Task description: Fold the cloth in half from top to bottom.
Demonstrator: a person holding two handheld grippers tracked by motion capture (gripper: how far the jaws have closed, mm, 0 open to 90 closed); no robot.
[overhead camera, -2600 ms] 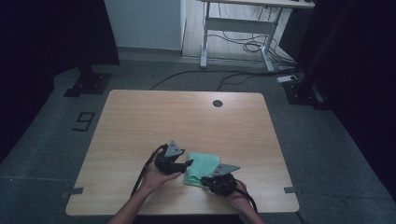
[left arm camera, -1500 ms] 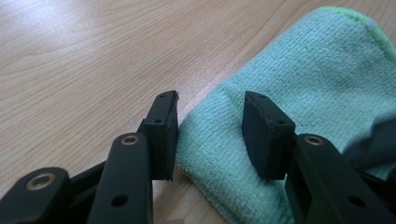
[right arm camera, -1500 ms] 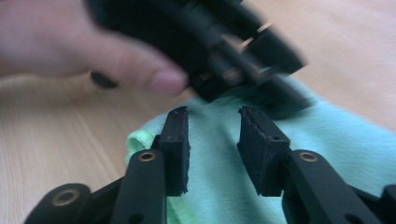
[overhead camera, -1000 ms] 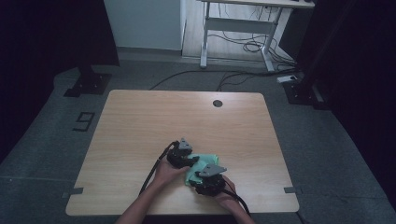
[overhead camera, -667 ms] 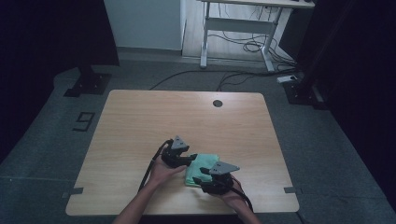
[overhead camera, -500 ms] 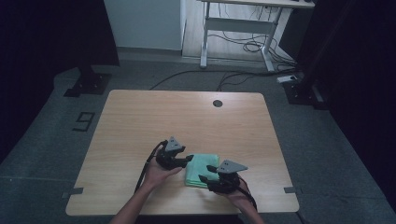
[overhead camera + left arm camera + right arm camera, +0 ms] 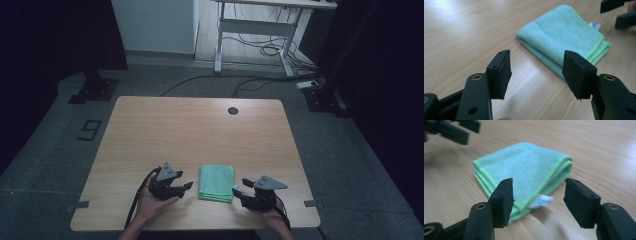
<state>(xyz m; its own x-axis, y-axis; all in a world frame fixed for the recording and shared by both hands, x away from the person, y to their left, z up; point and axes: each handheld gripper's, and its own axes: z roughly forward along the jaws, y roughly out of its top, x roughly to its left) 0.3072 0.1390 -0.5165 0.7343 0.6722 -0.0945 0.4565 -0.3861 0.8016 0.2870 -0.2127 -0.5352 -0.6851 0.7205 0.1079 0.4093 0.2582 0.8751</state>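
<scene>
Cloth (image 7: 217,182) lies folded, edges stacked, between both open tools.

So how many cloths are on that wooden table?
1: a folded mint-green microfibre cloth lies near the front edge of the light wooden table, between the left gripper and the right gripper, touching neither.

A lab or studio workspace: a plain wooden table (image 7: 200,135) stands on grey carpet. Dark curtains (image 7: 55,35) hang to its left and right. Beyond the table, a metal-framed desk (image 7: 255,30) stands over loose cables (image 7: 260,47).
</scene>
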